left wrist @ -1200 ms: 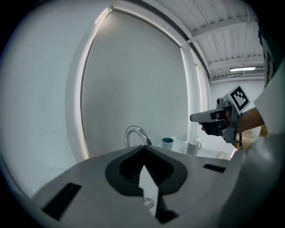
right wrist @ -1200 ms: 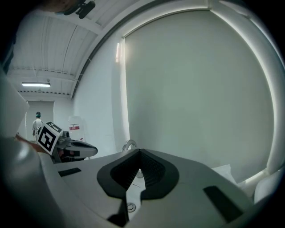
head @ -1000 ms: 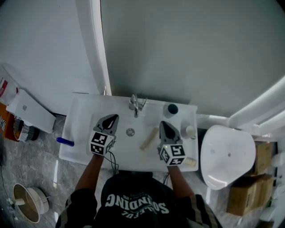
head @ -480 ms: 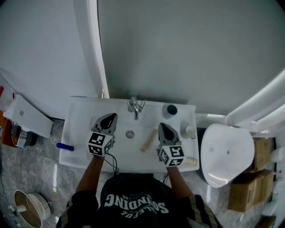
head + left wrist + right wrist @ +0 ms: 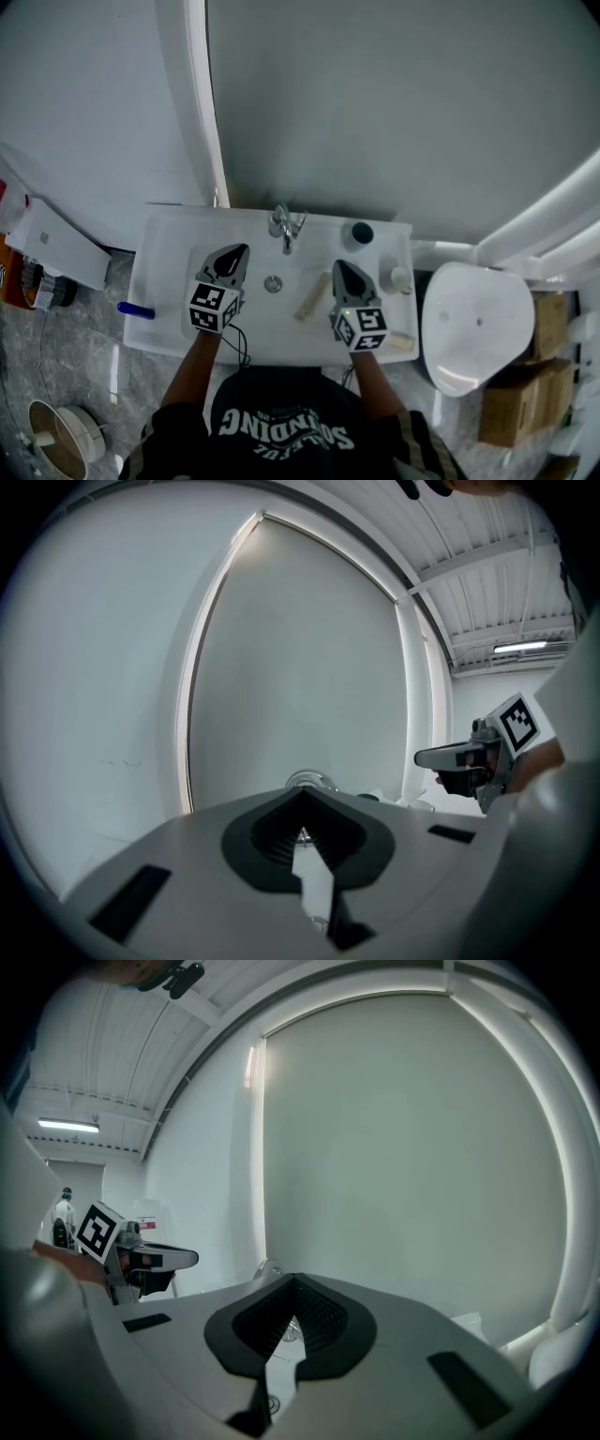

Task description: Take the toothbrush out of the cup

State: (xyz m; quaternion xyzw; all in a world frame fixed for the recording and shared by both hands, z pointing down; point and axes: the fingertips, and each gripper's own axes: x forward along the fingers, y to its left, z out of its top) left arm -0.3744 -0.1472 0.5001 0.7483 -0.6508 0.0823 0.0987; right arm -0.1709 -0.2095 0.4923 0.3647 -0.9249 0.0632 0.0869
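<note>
A cup [image 5: 359, 232] with a dark opening stands on the back right of the white sink [image 5: 164, 281], next to the tap [image 5: 285, 225]; I cannot make out a toothbrush in it. A pale tan stick [image 5: 314, 293] lies in the basin between the grippers. My left gripper [image 5: 241, 248] hovers over the basin's left side, shut and empty. My right gripper [image 5: 337, 264] hovers over the right side, a little in front of the cup, also shut and empty. In the left gripper view the jaws [image 5: 302, 834] meet in front of the tap [image 5: 309, 782].
A blue item [image 5: 136, 309] lies on the sink's left rim. A small white bottle [image 5: 400, 277] and a pale soap bar [image 5: 401, 342] sit on the right rim. A white toilet [image 5: 473, 328] stands to the right. A wall and a window frame rise behind the sink.
The head camera has shifted slightly. Both grippers stay shut and in nearly the same places over the basin.
</note>
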